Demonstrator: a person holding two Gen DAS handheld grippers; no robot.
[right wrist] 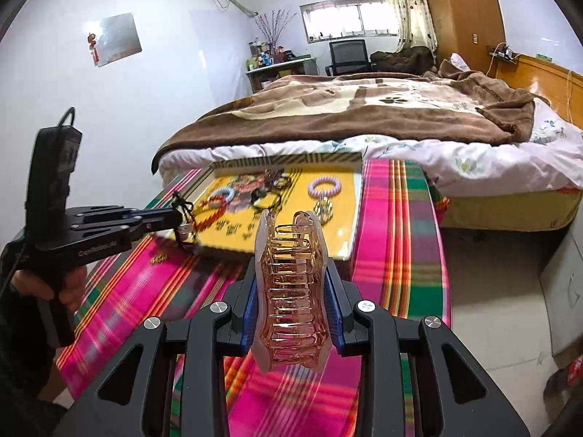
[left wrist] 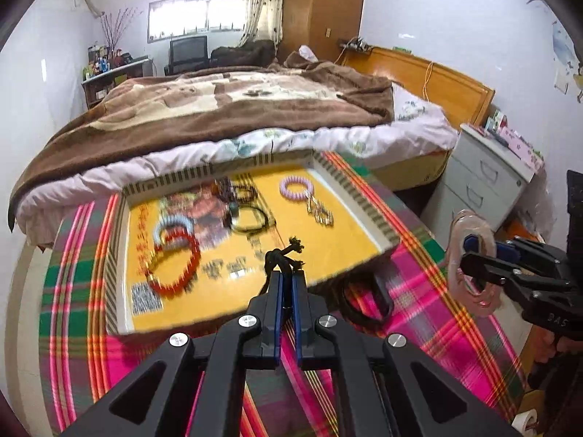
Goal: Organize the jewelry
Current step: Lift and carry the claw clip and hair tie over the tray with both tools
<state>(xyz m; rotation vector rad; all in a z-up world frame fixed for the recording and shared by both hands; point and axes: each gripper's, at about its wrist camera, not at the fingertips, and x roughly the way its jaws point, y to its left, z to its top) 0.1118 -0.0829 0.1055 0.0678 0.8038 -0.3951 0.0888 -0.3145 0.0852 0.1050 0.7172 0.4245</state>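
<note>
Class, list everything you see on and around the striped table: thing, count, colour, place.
Tray: one, yellow, on cloth.
Tablecloth: one, pink-green striped, over table.
Red bracelet: one, red, tray left.
Purple bracelet: one, lilac, tray far right.
Hair claw: one, translucent amber, in right gripper.
Black cord: one, black, in left gripper.
Bed: one, brown blanket, behind table.
Left gripper: shut on cord.
Right gripper: shut on claw.

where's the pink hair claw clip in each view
Left wrist view: the hair claw clip is at the far right edge, pinched by the right gripper above the striped cloth.
Right wrist view: the clip fills the lower centre, upright between the blue pads.
Shared landmark: the lilac bead bracelet lying in the yellow tray.
</note>
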